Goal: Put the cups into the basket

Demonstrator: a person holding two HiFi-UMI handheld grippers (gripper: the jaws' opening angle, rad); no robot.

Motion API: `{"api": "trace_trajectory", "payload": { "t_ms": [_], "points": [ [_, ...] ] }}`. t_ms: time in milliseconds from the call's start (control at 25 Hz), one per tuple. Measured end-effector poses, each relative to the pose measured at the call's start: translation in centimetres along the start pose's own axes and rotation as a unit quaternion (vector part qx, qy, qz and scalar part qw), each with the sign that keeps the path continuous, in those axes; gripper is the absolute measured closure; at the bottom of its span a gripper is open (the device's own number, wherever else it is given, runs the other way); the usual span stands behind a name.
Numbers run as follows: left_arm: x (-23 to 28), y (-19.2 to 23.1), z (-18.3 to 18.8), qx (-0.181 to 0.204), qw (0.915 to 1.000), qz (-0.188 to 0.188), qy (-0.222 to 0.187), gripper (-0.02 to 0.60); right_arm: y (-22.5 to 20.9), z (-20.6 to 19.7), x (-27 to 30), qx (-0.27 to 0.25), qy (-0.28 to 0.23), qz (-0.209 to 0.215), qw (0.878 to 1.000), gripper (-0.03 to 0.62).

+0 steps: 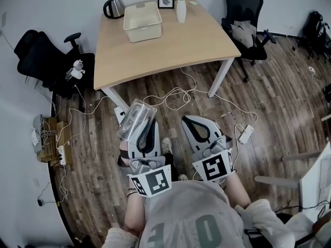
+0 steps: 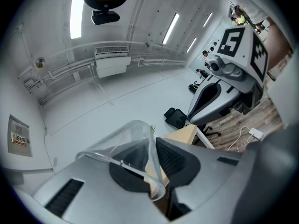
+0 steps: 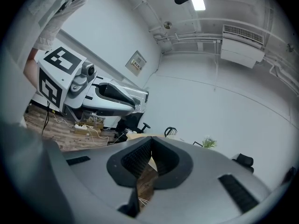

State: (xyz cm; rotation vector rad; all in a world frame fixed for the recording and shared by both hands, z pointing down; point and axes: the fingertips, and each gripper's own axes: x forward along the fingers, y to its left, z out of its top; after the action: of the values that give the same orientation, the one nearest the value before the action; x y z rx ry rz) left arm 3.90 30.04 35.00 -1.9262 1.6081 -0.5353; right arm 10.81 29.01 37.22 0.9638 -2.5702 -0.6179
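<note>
1. Closest to the head camera is my own grey shirt (image 1: 199, 218). Just beyond it are the marker cubes of both grippers, held out low over the wooden floor (image 1: 274, 102).
2. The left gripper (image 2: 152, 146) has its jaws narrow and clamped on a clear plastic cup (image 2: 125, 136). One pad sits inside the cup and the other outside, so the thin wall is pinched between them. The cup's mouth faces back toward the gripper and its base points away, tilted rather than upright.
3. The right gripper (image 3: 150, 141) has its jaws closed together with nothing between the pads. It hangs just beside the left one.
4. The basket (image 1: 144, 34) stands on the far part of the desk (image 1: 170, 50), near a kettle (image 1: 114, 7) and a vase with a plant (image 1: 181, 10). It is well apart from the cup, with bare floor and loose cables (image 1: 173, 94) in between.
5. I judge this to be the carrying step: the cup is gripped and not yet delivered.
6. Next I would go forward to the desk and bring the cup over the basket's open top. Then I would lower it in and open the left jaws gently, since the wall is thin and could crumple or cling to a pad.
7. I see no other cups in these views.
</note>
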Motion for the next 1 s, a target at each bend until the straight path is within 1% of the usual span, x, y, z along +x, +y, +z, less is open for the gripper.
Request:
{"api": "trace_trajectory", "payload": {
  "t_ms": [200, 440, 720, 880, 1000],
  "points": [
    [4.8, 2.1, -2.1, -0.005, 1.0, -0.002, 0.001, 0.535, -2.5, -0.6, 5.0, 0.0, 0.008, 0.005, 1.0, 0.595],
    [10.4, 6.5, -4.7, -0.008, 0.9999, 0.006, 0.004, 0.535, -5.7, 0.1, 12.1, -0.002, 0.004, 0.012, 1.0, 0.595],
    [16.1, 11.4, -8.4, -0.012, 0.9998, 0.014, 0.0, 0.535, -8.1, 0.9, 19.8, -0.012, 0.006, 0.01, 1.0, 0.595],
    [18.7, 13.4, -9.6, -0.013, 0.9998, 0.013, -0.008, 0.535, -9.3, 1.0, 23.1, -0.013, 0.011, 0.007, 1.0, 0.595],
    [20.3, 14.1, -10.5, -0.017, 0.9998, 0.012, -0.007, 0.535, -10.2, 0.8, 25.0, -0.014, 0.014, 0.007, 1.0, 0.595]
  ]
}}
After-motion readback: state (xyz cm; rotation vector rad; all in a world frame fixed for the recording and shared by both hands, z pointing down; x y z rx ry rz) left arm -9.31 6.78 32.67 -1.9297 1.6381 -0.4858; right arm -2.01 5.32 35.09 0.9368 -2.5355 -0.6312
